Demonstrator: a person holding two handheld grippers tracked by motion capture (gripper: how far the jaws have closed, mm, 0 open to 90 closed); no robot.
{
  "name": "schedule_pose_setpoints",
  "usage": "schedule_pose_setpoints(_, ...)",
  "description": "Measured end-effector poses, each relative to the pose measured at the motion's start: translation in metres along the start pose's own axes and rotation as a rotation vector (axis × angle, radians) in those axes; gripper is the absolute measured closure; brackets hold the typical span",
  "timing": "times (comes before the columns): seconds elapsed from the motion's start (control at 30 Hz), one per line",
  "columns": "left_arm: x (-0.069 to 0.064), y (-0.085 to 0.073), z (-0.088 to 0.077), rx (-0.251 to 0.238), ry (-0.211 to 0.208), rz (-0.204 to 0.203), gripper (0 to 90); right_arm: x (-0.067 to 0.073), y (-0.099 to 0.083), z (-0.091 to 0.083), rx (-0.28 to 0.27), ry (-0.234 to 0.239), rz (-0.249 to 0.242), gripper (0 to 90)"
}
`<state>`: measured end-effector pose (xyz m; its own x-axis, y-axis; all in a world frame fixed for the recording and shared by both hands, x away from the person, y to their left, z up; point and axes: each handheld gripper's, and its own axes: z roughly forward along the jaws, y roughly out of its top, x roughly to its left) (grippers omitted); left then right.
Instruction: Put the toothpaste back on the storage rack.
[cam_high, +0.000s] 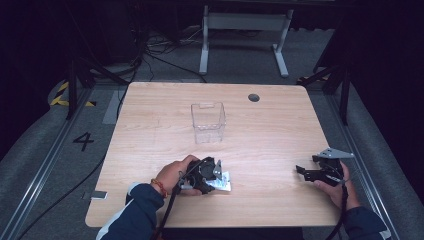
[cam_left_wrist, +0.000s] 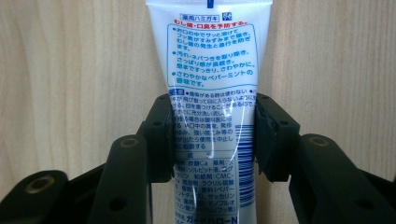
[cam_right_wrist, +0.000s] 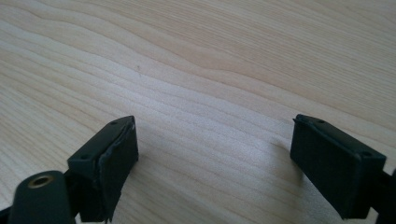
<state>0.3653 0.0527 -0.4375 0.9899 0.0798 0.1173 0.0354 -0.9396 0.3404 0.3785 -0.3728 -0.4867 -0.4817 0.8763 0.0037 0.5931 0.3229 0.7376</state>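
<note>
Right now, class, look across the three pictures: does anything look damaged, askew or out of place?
Mostly tidy. One flaw: the right gripper has a left pad with a ragged, peeling edge. The toothpaste tube lies flat between the left gripper pads; the clear box stands upright.

tube: white, blue print and frame lines, a red line of text, blue barcode stripes
tongs: black, dull pads
counter: pale wood grain, wavy streaks
box: clear, colourless
sleeve: dark blue, white stripe
</note>
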Motion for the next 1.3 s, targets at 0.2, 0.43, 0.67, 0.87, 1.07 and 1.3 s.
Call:
schedule_pose_setpoints(0.2, 0.003, -0.007, -0.008, -0.037, 0.027, -0.041, 60.2, 0.000, 0.000, 0.000, 0.000, 0.001, -0.001, 15.4)
schedule_pose_setpoints(0.43, 0.008, -0.016, -0.019, -0.117, 0.036, -0.094, 62.7, 0.000, 0.000, 0.000, 0.000, 0.001, -0.001, 15.4)
schedule_pose_setpoints(0.67, 0.015, -0.024, -0.032, -0.185, 0.040, -0.143, 64.6, 0.000, 0.000, 0.000, 0.000, 0.001, -0.001, 15.4)
schedule_pose_setpoints(0.87, 0.015, -0.027, -0.040, -0.212, 0.058, -0.149, 65.5, 0.000, 0.000, 0.000, 0.000, 0.001, -0.001, 15.4)
schedule_pose_setpoints(1.07, 0.017, -0.033, -0.052, -0.268, 0.088, -0.175, 66.2, 0.000, 0.000, 0.000, 0.000, 0.001, -0.001, 15.4)
schedule_pose_setpoints(1.3, 0.020, -0.040, -0.067, -0.323, 0.115, -0.215, 66.2, 0.000, 0.000, 0.000, 0.000, 0.001, -0.001, 15.4)
